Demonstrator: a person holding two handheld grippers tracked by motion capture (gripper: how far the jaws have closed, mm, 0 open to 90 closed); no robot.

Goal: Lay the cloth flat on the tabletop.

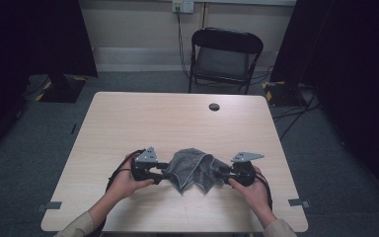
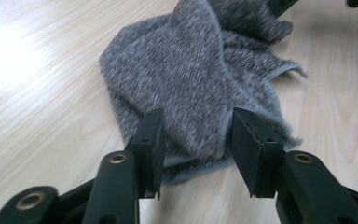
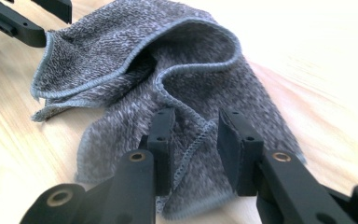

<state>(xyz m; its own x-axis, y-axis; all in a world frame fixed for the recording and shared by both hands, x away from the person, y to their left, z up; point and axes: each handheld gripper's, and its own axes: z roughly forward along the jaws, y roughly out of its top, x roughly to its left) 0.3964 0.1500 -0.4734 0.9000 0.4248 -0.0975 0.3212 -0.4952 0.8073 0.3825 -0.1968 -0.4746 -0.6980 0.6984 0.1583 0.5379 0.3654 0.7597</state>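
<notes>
Fingers parted, straddling grey towel (image 1: pixel 193 169) edges

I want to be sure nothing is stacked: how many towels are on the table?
1: a grey towel, crumpled near the table's front edge between the left gripper and right gripper. Its folds could hide something underneath.

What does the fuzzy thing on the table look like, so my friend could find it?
Look at the pale wooden table, near the edge closest to the person. Between the left gripper and the right gripper lies a crumpled grey towel. It is the one soft, fluffy thing there, with a stitched hem.
</notes>
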